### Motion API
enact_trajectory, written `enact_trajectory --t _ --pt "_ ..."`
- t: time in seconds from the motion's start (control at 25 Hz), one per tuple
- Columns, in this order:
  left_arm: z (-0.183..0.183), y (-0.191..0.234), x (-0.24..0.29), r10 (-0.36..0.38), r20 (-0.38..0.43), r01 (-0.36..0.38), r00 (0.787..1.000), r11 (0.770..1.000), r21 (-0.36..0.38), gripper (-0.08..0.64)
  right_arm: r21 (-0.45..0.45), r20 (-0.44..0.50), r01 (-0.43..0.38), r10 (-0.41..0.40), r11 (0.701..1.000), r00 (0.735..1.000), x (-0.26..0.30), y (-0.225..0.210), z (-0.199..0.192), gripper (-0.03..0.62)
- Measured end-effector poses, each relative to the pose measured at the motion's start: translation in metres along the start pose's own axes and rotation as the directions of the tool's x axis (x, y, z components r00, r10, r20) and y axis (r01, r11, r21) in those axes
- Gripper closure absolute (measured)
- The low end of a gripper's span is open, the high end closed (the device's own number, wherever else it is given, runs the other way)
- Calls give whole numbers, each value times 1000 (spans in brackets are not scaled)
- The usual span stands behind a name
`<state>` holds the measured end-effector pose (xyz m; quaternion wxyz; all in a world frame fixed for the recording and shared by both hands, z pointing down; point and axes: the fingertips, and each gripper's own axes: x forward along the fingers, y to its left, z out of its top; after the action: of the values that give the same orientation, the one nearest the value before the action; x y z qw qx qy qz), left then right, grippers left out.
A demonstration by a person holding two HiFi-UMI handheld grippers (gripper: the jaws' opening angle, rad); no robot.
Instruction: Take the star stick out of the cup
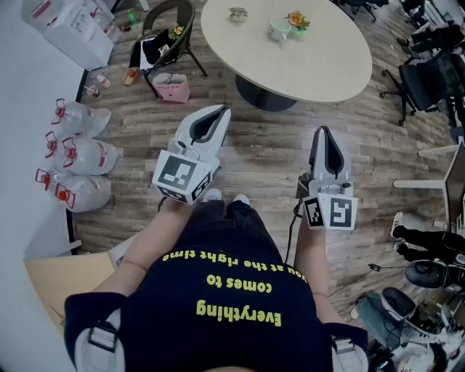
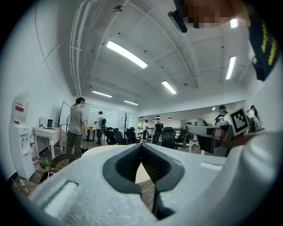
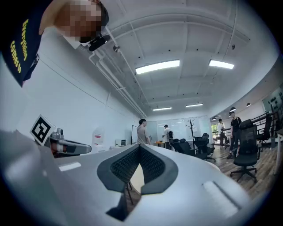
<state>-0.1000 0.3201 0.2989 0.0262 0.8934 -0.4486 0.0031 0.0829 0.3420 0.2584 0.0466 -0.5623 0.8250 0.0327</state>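
- My left claw [image 1: 217,115] is closed, its jaws pressed together with nothing between them. I hold it out in front of me over the wooden floor [image 1: 261,149].
- My right claw [image 1: 323,132] is closed too, and empty. It is beside the left one but clear of it.
- Both claws point toward the round desk [image 1: 327,69], which is well ahead of them. Neither claw touches anything.
- The cup [image 1: 279,30] stands upright on the far part of the desk, well apart from both claws.
- An orange and green thing [image 1: 296,19] shows right at the cup. It is too small for me to tell whether it is the star stick, or whether it sits in the cup or just beside it.
- Another small thing [image 1: 237,13] lies on the desk to the left of the cup.
- A chair [image 1: 173,29] stands by the desk's left edge, with a pink bag [image 1: 172,88] on the floor near it.
- Water bottles [image 1: 80,156] lie by the wall on my left.
- Office chairs [image 1: 429,80] stand to the right of the desk.
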Motion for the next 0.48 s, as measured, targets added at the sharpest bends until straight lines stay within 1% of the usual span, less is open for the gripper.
enact_trajectory --t 0.2,0.36,0.44,0.48 --pt "-4 -5 7 17 2 -17 1000 1000 -5 558 14 -16 -22 22 1000 1000 0 -11 -5 581" --pt "-7 -5 14 53 -1 -53 999 999 -13 557 96 -31 -40 44 995 999 -1 -27 -8 580" --pt "-9 -4 18 72 -3 -72 997 997 -15 556 87 -45 -47 51 995 998 1 -34 -13 580" --pt "-10 -4 20 80 -6 -80 997 997 -17 542 79 -61 -50 55 996 997 2 -37 -18 565"
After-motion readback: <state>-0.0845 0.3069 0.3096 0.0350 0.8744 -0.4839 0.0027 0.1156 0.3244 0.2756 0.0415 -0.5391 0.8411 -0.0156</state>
